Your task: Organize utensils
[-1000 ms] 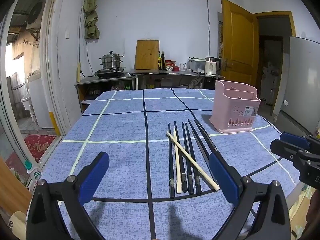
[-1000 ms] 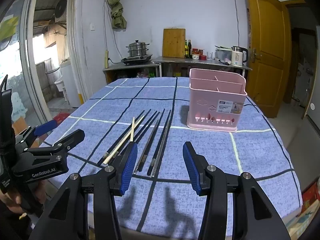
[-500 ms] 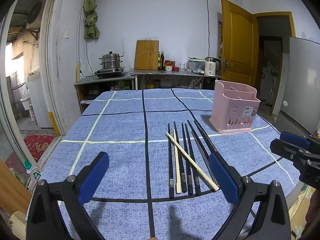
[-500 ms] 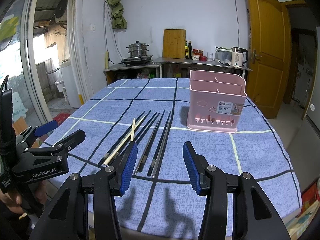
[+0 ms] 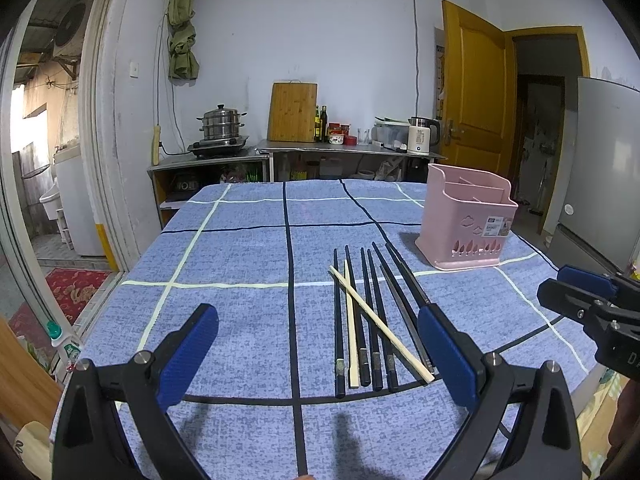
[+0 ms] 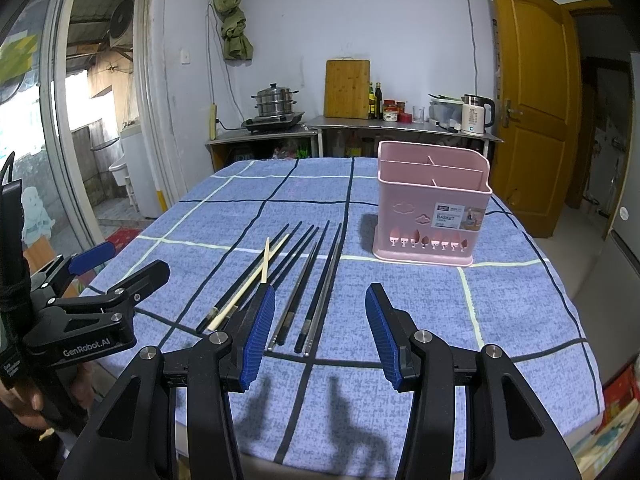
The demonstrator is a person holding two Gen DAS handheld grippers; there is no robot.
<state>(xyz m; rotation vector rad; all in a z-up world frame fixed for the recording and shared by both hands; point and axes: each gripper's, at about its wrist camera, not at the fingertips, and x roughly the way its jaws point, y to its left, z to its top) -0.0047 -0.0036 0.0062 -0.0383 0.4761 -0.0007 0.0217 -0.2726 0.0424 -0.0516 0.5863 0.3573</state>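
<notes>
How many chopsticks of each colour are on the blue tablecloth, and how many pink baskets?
Dark chopsticks: 6
Light wooden chopsticks: 2
Pink basket: 1
Total: 9 things (8 chopsticks and 1 basket)

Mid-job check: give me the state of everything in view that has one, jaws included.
Left gripper: jaws open, empty.
Right gripper: jaws open, empty.
Pink basket: upright, compartments look empty.
Dark chopsticks: flat on the cloth, side by side.
Pale chopsticks: flat, crossed.
Yellow door: open.
</notes>
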